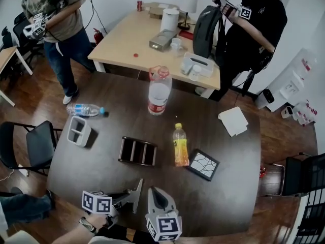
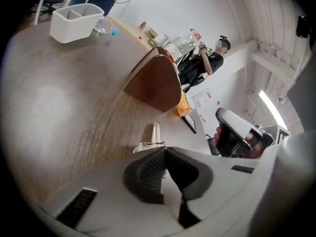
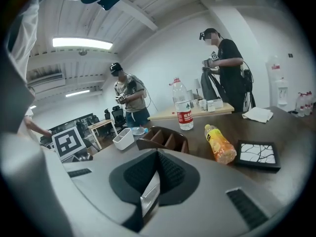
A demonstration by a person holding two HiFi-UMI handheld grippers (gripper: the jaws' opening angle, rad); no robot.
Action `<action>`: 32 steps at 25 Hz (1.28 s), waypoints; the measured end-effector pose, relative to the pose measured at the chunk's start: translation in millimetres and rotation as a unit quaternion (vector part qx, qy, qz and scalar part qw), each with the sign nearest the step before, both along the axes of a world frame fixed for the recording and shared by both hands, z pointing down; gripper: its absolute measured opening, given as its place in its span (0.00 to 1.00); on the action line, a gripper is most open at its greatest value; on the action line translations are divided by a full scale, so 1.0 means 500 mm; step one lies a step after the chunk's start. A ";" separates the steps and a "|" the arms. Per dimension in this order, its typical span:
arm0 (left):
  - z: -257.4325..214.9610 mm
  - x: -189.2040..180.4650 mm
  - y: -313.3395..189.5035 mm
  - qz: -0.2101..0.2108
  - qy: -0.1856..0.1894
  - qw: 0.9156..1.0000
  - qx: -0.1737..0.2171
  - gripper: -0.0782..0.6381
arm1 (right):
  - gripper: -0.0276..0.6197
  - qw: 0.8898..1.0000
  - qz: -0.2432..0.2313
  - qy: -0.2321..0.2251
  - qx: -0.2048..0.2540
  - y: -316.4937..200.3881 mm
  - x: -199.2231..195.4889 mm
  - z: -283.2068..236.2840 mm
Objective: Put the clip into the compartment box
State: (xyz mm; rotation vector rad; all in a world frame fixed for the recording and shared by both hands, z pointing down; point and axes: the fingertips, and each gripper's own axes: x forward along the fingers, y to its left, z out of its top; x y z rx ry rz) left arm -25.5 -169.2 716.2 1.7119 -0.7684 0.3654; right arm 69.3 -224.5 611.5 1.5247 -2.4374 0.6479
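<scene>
left gripper (image 2: 164, 151): jaws closed on the clip, at the near edge of the surface
clip (image 2: 155, 135): silver metal, pinched at the tips of the left jaws, its narrow end sticking out beyond them
right gripper (image 3: 158, 156): just beside the left gripper, on its right; jaws closed on a flat silver metal piece (image 3: 149, 197), which may be a second clip
compartment box (image 1: 137, 151): dark brown, with dividers, open side up on the surface; beyond both grippers and apart from them
surface (image 1: 101, 166): dark, round, wood-grained
yellow drink bottle (image 1: 180, 146): just right of the compartment box; whether it stands or lies, cannot tell
black-framed tile (image 1: 204, 164): flat, white with a dark crackle pattern, just right of the yellow drink bottle
large water bottle (image 1: 159, 93): upright, red label, at the far side of the surface
white divided holder (image 1: 78, 131): well left of the compartment box
small water bottle (image 1: 84, 109): lying on its side, blue cap, beyond the white divided holder
white paper (image 1: 233, 121): flat, far right of the surface
</scene>
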 end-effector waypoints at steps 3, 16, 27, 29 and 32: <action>-0.033 0.016 -0.017 0.012 0.008 1.000 0.019 0.13 | 0.02 1.000 0.004 0.000 0.007 -0.010 0.006 -0.019; -0.209 0.110 -0.114 0.051 0.034 0.988 0.141 0.13 | 0.02 0.998 0.040 0.008 0.050 -0.020 0.076 -0.108; -0.317 0.130 -0.234 0.035 -0.039 0.961 0.273 0.13 | 0.02 0.995 0.055 0.019 0.083 -0.057 0.125 -0.169; -0.325 0.128 -0.249 0.030 -0.060 0.953 0.297 0.13 | 0.02 0.994 0.053 0.022 0.089 -0.067 0.127 -0.175; -0.335 0.127 -0.272 0.020 -0.086 0.940 0.331 0.13 | 0.02 0.994 0.049 0.024 0.095 -0.081 0.128 -0.181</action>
